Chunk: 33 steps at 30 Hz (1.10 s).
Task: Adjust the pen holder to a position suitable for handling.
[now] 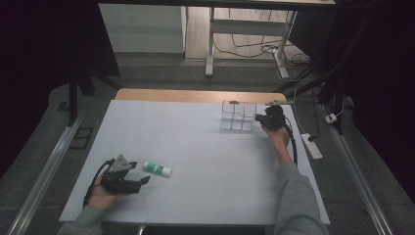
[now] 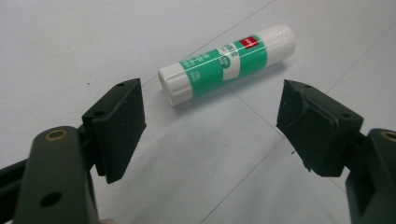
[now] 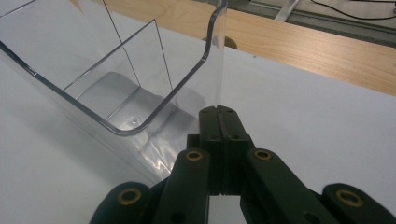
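**L jaws spread at glue stick, R clamped on clear box wall**

While both hands sit on the white table [image 1: 195, 127], high view: left gripper [image 1: 145, 180] near-left, glue stick [image 1: 157, 169] lying flat just beside its tips, not touching. Right gripper [image 1: 264, 119] far-right, against the right side of the clear organizer [image 1: 238, 116], which stands near the table's far edge. Stick and organizer well apart.

Left gripper view: jaws wide apart, nothing betw. the pads [image 2: 122, 122]. Stick is just ahead of them on the table, white cap toward the left pad, green label up.

Right gripper view: jaws fully together, pinching the organizer's thin right wall [image 3: 215, 56]. Compartments w/ dividers visible to the left.
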Tool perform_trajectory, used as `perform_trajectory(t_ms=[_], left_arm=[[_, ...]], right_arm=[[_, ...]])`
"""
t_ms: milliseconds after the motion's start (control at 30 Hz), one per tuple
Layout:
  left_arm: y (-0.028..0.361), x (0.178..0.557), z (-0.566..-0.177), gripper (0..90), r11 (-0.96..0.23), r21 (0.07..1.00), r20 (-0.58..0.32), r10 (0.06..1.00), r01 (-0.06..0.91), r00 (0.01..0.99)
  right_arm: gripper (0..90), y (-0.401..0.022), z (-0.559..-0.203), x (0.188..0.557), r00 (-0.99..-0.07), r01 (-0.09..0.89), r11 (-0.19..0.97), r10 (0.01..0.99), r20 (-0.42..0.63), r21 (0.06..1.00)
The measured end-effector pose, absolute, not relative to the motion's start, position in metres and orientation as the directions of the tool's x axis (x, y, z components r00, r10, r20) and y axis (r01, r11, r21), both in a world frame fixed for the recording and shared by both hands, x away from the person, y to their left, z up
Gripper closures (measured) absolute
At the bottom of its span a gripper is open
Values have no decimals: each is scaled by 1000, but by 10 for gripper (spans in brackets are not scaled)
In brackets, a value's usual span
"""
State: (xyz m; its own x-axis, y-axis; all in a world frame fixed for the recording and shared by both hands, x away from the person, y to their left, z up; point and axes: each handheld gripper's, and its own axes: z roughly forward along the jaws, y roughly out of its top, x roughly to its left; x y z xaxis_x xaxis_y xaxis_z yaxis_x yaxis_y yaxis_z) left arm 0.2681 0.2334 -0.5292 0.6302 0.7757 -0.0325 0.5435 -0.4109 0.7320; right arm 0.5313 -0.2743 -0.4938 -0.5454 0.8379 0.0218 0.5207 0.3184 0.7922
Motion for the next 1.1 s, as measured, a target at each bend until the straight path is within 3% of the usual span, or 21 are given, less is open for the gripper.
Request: perform_trajectory(t_ms=[1100], left_arm=[[233, 268, -530, 234, -415, 729, -31, 773, 544, 633]], right_arm=[[887, -223, -492, 533, -607, 499, 358, 795, 23, 790]])
